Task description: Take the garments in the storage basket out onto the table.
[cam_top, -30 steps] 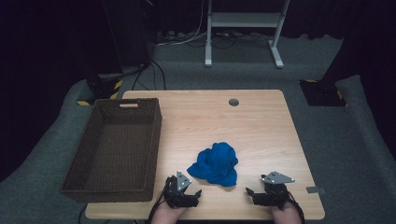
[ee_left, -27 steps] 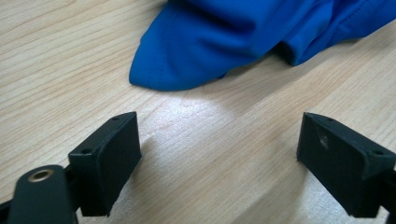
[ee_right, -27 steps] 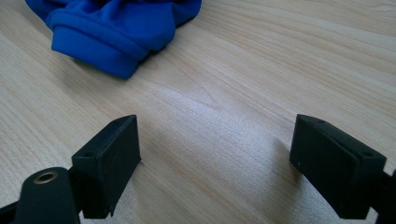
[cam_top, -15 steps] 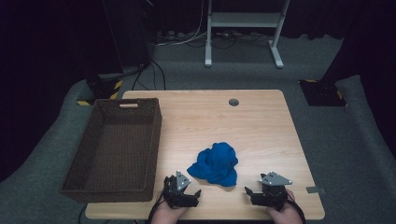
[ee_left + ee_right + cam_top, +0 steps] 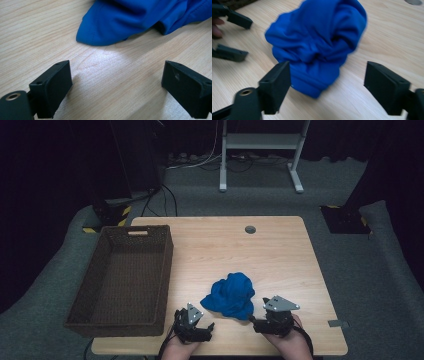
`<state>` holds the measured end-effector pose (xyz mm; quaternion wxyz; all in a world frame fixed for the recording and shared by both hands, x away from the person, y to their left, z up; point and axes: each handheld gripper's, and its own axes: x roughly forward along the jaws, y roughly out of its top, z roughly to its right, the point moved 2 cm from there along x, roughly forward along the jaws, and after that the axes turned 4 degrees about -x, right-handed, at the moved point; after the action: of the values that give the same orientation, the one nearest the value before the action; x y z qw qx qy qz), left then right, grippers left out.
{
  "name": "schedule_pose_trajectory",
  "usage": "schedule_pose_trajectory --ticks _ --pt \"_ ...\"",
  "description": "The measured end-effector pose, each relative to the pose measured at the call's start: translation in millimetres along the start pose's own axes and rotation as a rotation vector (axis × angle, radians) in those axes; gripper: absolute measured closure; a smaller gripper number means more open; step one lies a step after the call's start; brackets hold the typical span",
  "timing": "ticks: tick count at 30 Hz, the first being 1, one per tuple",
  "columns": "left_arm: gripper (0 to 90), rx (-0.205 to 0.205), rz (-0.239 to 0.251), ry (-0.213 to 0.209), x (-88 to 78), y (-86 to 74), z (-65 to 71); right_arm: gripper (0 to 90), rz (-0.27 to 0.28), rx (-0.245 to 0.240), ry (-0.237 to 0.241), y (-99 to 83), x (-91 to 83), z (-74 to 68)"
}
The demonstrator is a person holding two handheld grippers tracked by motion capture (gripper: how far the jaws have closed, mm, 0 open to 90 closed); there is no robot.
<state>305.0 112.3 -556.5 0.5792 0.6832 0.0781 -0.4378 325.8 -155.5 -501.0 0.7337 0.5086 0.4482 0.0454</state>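
From above, the cloth point(image 5: 230, 295) sits bunched on the tabletop point(image 5: 280, 255) between both tongs. Left tongs point(image 5: 116, 82): released, empty, cloth ahead. Right tongs point(image 5: 327, 86): parted, just been closing, likely to pinch only a fold

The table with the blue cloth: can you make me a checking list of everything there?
Surface: wooden table, mostly bare, a round grey cap near its far edge.
Job's things: crumpled blue cloth in a heap near the front edge; empty brown wicker basket at the left side.
Clutter: nothing seen on the table.
Grippers: left tool open, jaws wide over bare wood just short of the cloth's corner; right tool open and just been closing a little, the cloth's near edge between its jaws, not pinched.
Cables: dark cables on the floor behind the table.
Surroundings: grey carpet, white stand behind, dark curtains.
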Motion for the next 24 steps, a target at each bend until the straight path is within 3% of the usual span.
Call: schedule_pose_trajectory --ticks 10,15,16,17,19,24 --pt "9.3 0.001 0.001 -0.002 0.0 -0.1 0.4 52.0 -0.007 -0.075 -0.027 25.2 24.8 -23.5" --pt "9.3 0.003 0.000 -0.005 -0.1 -0.2 0.6 63.0 -0.080 -0.110 -0.073 22.1 47.7 -24.1" --pt "9.3 0.003 0.001 -0.005 0.0 -0.2 0.6 67.1 -0.097 -0.106 -0.077 20.2 51.6 -22.7" --pt "9.3 0.003 0.001 -0.006 0.0 -0.2 0.6 76.7 -0.101 -0.103 -0.084 18.6 53.9 -21.4" --pt "9.4 0.004 0.001 -0.007 0.0 -0.1 0.4 85.8 -0.092 -0.098 -0.077 18.2 52.7 -20.4" --pt "9.8 0.004 0.002 -0.007 0.0 -0.1 0.2 86.6 -0.043 -0.105 -0.125 24.7 29.9 -9.0"
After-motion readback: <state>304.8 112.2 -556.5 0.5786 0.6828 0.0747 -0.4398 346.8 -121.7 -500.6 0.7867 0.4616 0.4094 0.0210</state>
